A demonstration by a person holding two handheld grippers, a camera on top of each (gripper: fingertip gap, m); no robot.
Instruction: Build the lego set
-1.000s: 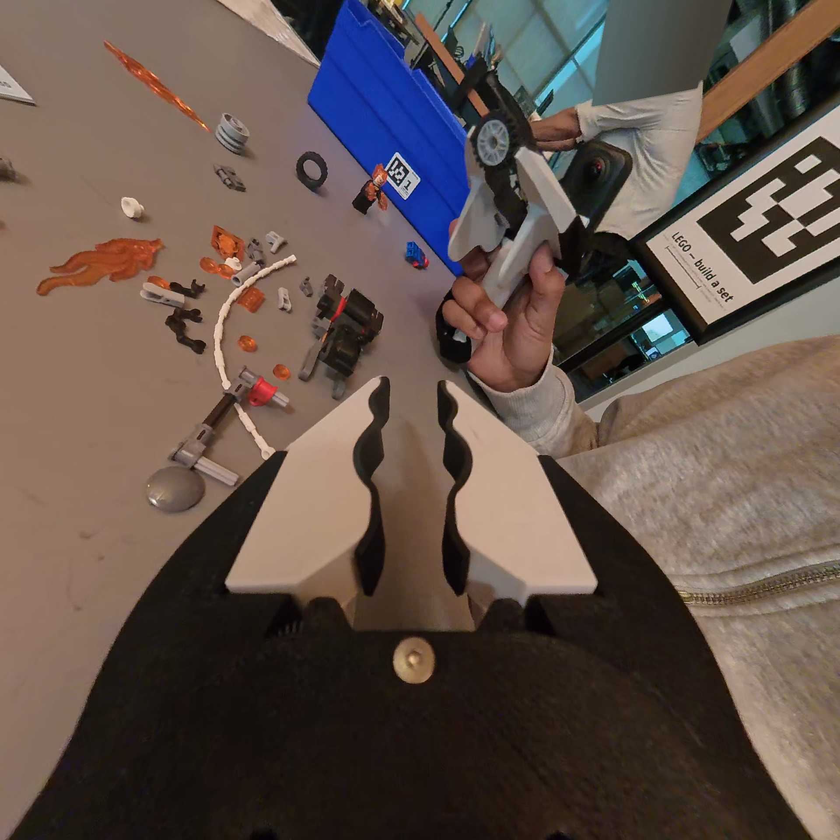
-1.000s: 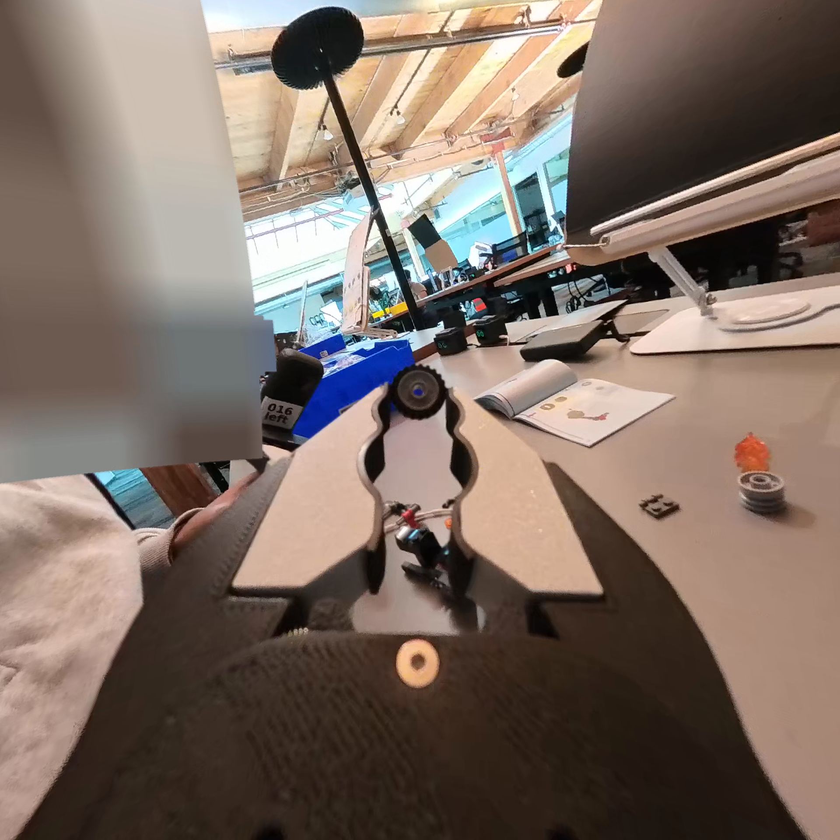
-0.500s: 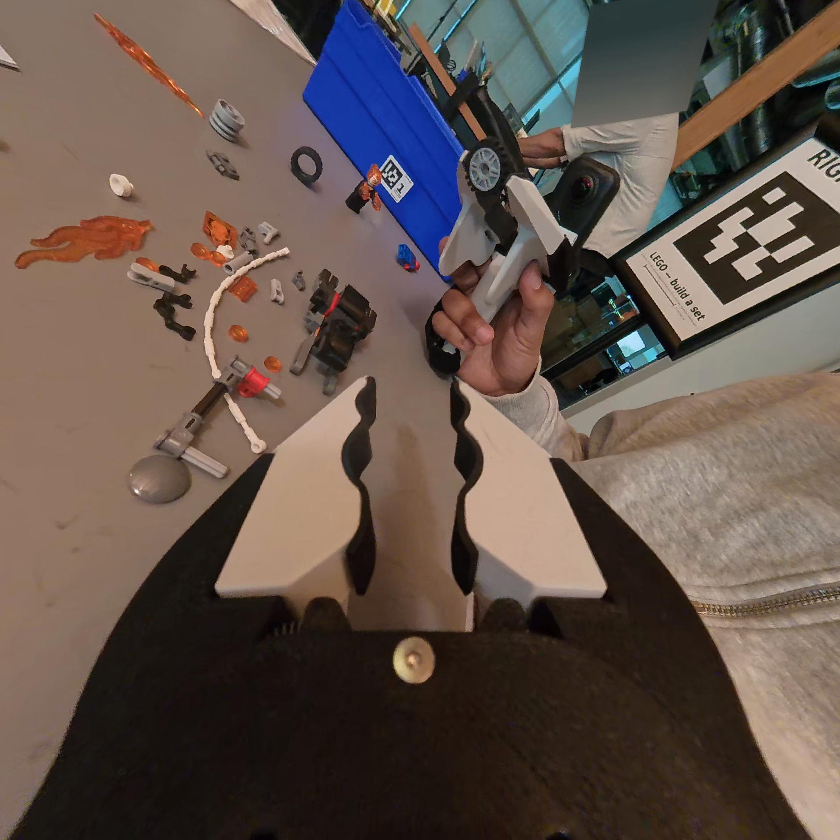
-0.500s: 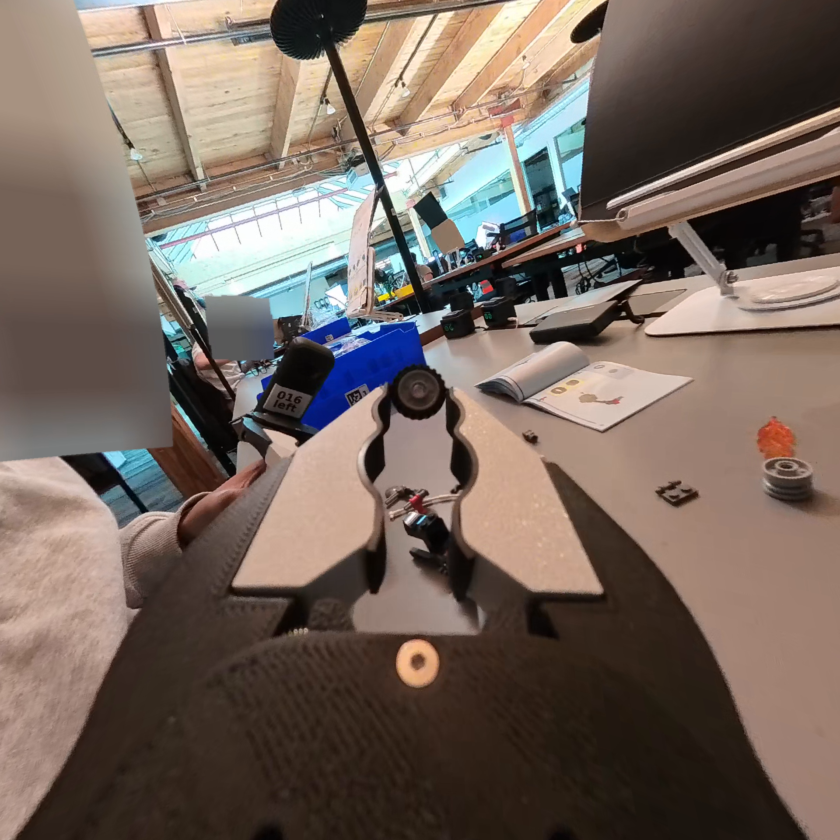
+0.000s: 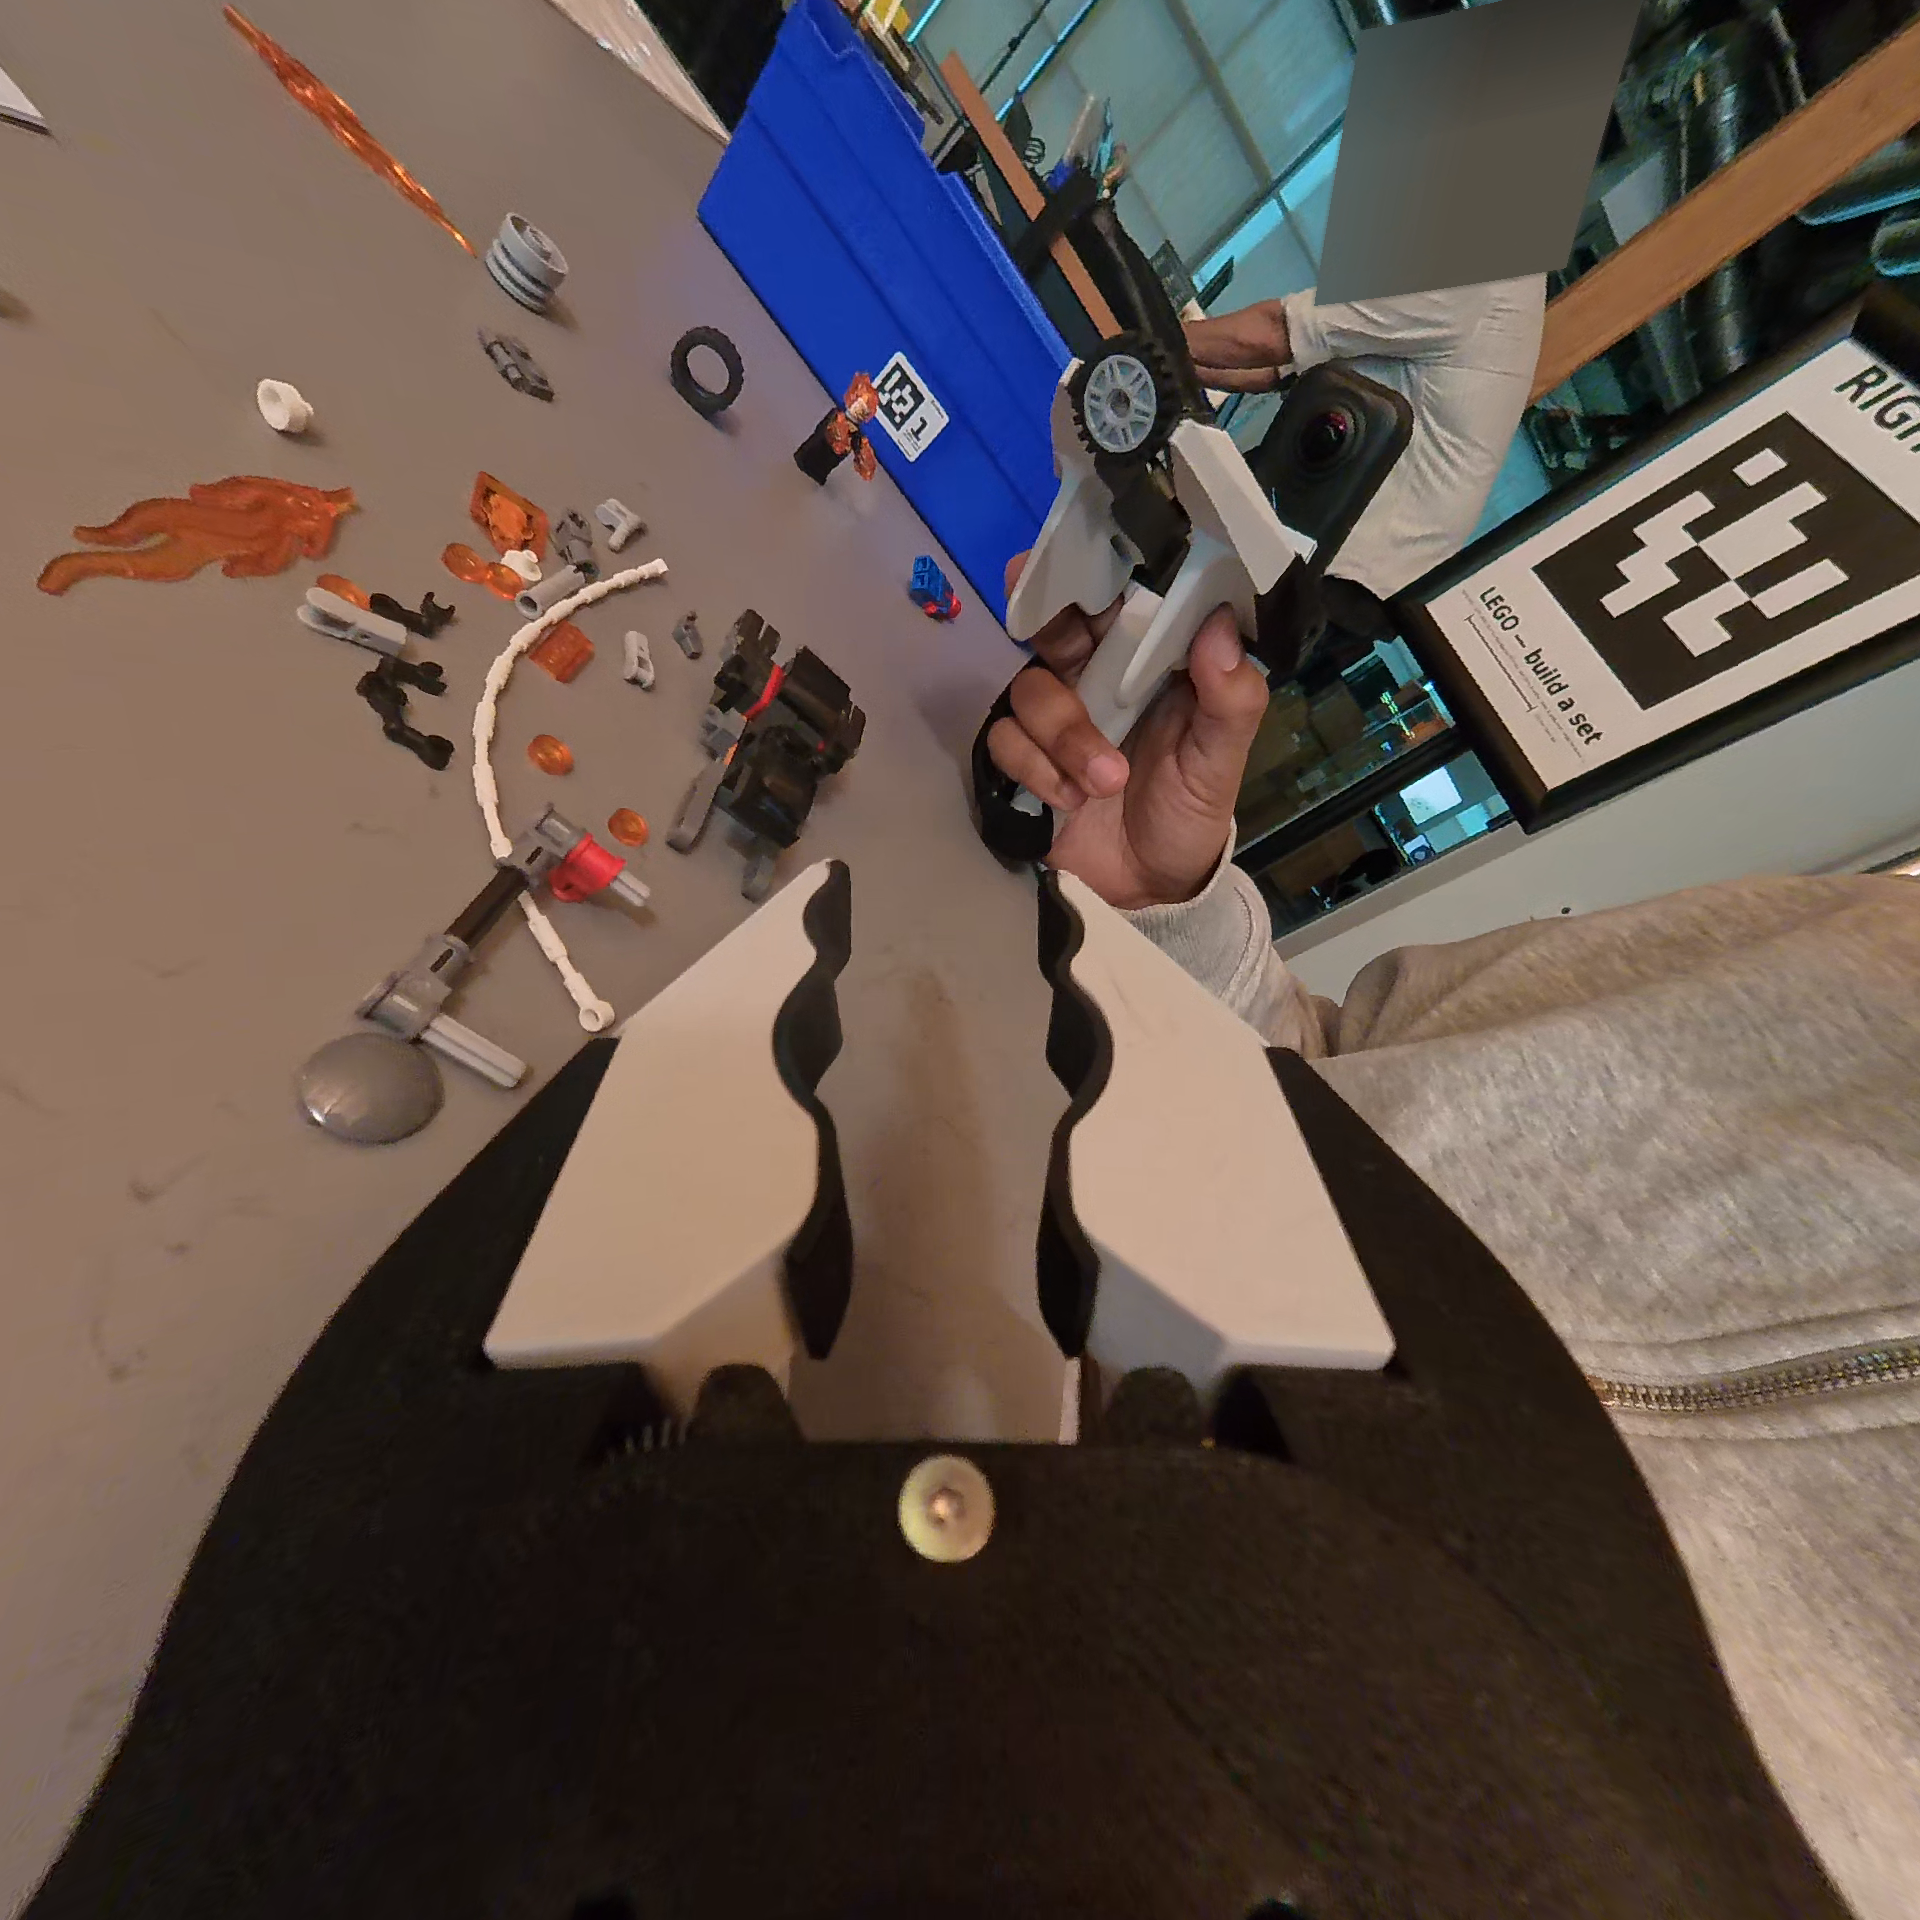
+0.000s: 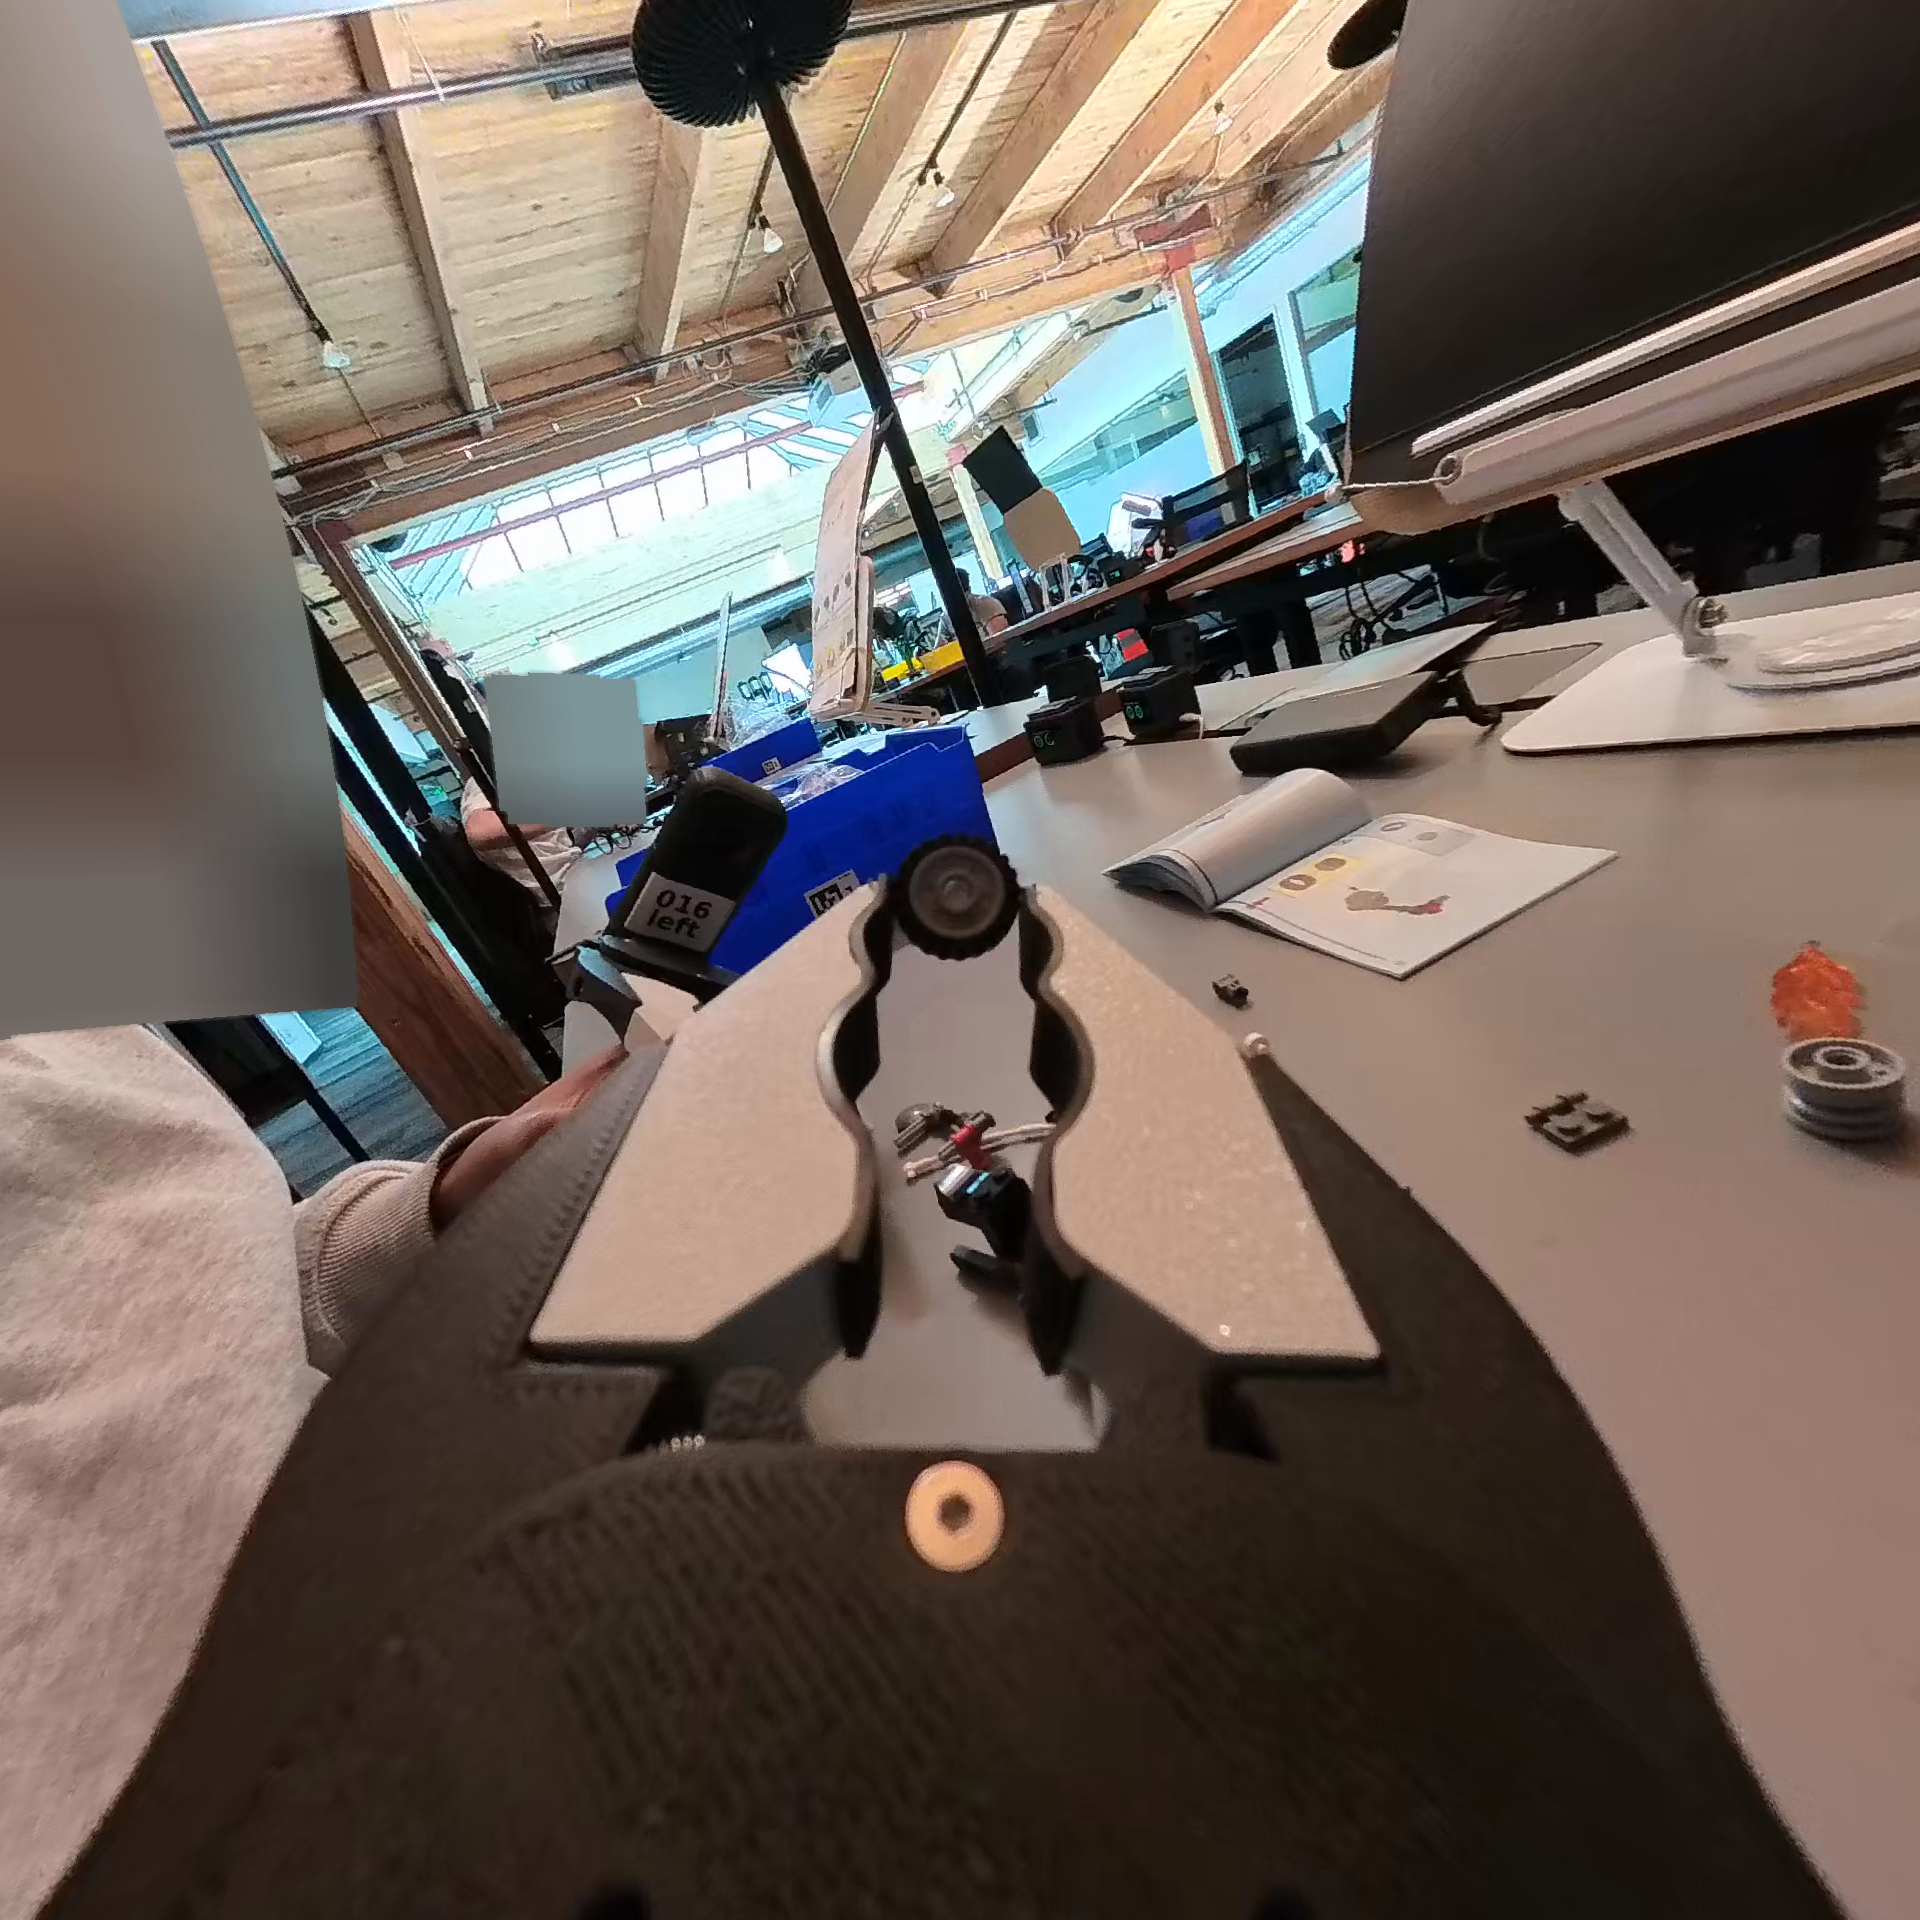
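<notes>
Blue bin [image 5: 883, 270] sits past the loose lego pieces [image 5: 540, 665] while the left gripper [image 5: 940, 894] gapes empty, and on the right wrist cam the right gripper [image 6: 951, 914] pinches a small wheel [image 6: 956, 906], the bin's [image 6: 883, 821] contents unclear.

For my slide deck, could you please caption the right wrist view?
Right gripper pinching a small black-tyred wheel at its fingertips above the grey table, open instruction booklet beyond.
</notes>
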